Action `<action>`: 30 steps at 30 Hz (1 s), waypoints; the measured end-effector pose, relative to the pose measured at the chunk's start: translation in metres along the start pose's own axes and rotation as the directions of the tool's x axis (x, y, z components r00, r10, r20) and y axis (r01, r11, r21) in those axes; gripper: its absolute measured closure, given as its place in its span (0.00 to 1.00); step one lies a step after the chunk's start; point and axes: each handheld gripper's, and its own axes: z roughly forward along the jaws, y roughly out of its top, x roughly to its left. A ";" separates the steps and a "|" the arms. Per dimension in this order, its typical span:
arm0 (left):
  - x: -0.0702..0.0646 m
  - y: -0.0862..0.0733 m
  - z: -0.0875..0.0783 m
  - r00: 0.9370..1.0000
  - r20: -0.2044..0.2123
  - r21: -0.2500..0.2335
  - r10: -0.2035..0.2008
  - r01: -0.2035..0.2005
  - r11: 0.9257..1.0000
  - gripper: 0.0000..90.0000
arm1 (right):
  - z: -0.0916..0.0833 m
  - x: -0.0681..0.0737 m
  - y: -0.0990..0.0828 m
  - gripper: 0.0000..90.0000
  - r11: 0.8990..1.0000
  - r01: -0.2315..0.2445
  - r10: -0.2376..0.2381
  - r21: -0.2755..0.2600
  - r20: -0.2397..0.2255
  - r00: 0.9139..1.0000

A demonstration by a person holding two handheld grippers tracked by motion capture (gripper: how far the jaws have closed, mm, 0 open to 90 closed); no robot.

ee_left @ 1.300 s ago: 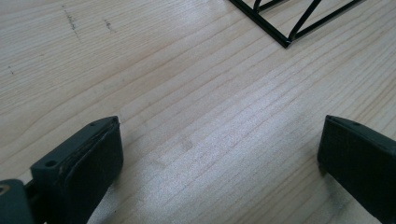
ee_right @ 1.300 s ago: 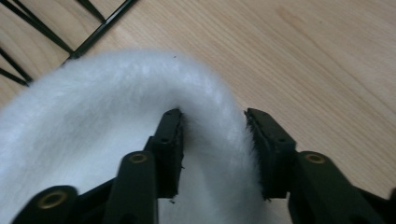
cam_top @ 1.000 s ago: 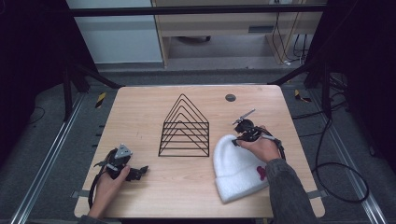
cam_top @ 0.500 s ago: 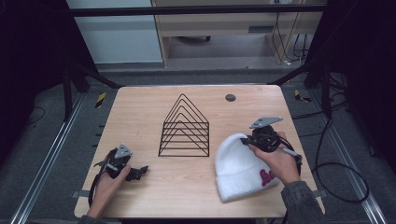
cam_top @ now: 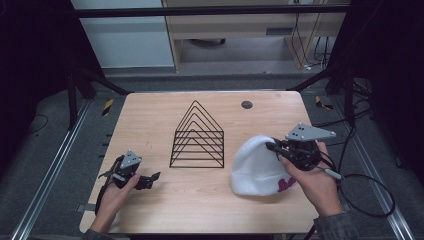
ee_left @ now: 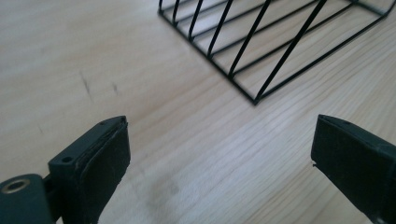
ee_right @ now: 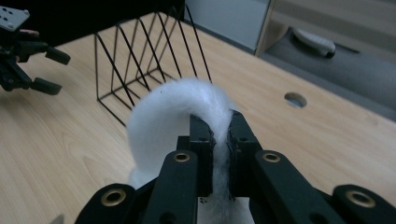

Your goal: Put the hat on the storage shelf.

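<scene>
The right gripper [cam_top: 272,147] pinches a fold of the white fluffy beanie [cam_top: 260,167] near its top edge; in the right gripper view its 2 black jaws press together on the white fabric [ee_right: 212,116], which bulges up in an arch above them. The beanie sits at the right side of the wooden table [cam_top: 150,115], with its upper part lifted by the grip and its lower part, bearing a pink mark [cam_top: 286,185], lying on the tabletop beside the person's right hand [cam_top: 310,180]. Just to its left stands the black wire rack [cam_top: 197,137], a triangular file sorter with several peaked dividers; its slots hold nothing, and the beanie is outside it, near its right end but apart from it. The left gripper [cam_top: 150,179] rests low over the table's near left corner in the left hand [cam_top: 117,192], its jaws spread wide with only bare wood between them; the left gripper view shows a corner of the rack's base [ee_left: 254,99] ahead of it. A small round hole [cam_top: 246,104] sits in the tabletop behind the rack.
</scene>
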 end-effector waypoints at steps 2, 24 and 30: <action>-0.005 0.021 -0.011 1.000 0.005 -0.044 0.025 -0.025 0.999 0.05 | -0.005 0.007 0.015 0.93 0.999 0.028 -0.027 -0.029 0.010 1.000; -0.019 0.117 -0.057 0.988 0.069 -0.183 0.141 -0.126 0.975 0.05 | -0.015 0.001 0.118 0.93 0.976 0.059 -0.035 -0.211 0.116 0.993; -0.026 0.139 -0.059 0.981 0.078 -0.193 0.176 -0.158 0.968 0.05 | -0.010 -0.003 0.133 0.93 0.973 0.056 -0.026 -0.223 0.137 0.990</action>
